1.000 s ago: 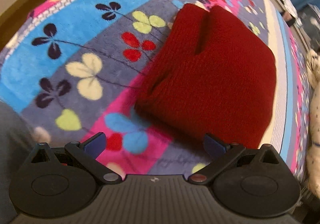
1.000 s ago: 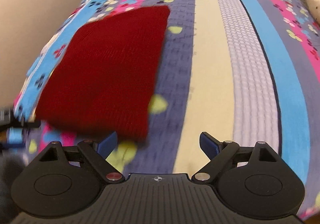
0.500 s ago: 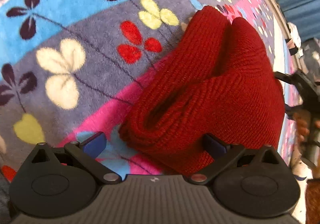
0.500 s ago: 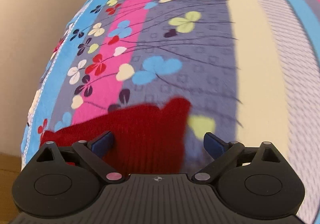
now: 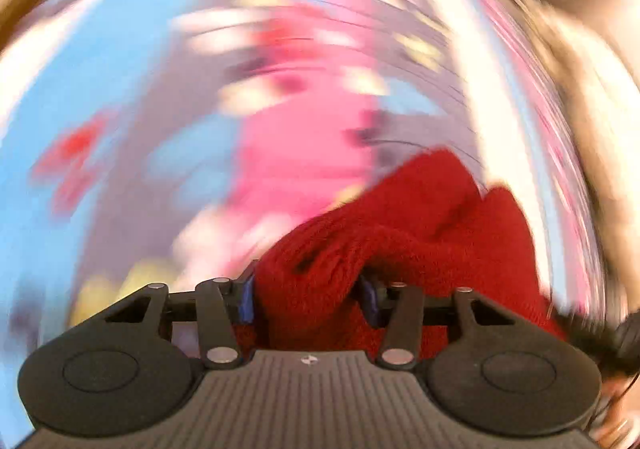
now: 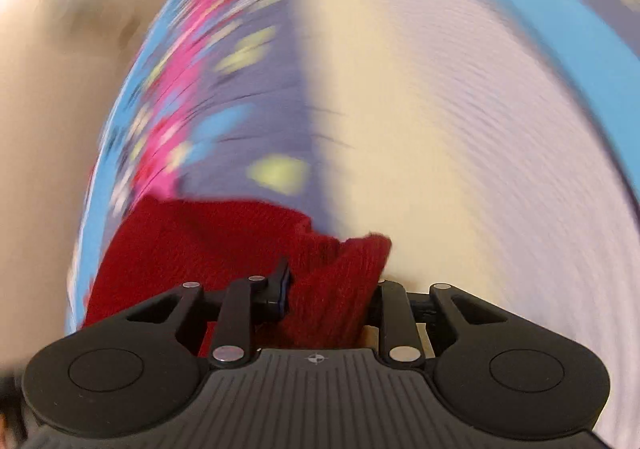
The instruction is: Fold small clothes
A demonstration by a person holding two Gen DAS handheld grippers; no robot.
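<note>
A red knit garment point(image 5: 440, 217) lies bunched on the flowered bedspread point(image 5: 304, 137). In the left wrist view my left gripper point(image 5: 308, 299) has a thick fold of the red knit filling the gap between its blue pads, and its jaws are closing on it. The right wrist view shows the same garment point(image 6: 192, 245) spreading to the left. My right gripper point(image 6: 330, 289) is closing too, with a raised corner of the knit pinched between its fingers. Both views are heavily blurred by motion.
The bedspread point(image 6: 460, 129) runs away in cream, lilac, blue and pink stripes. A beige wall point(image 6: 52, 97) borders its left side. A dark blurred shape point(image 5: 624, 337) sits at the right edge of the left wrist view.
Both grippers went from wide open above the garment to narrowed on folds of the red knit. The left one swung sideways fast with the fabric bunched in it.
</note>
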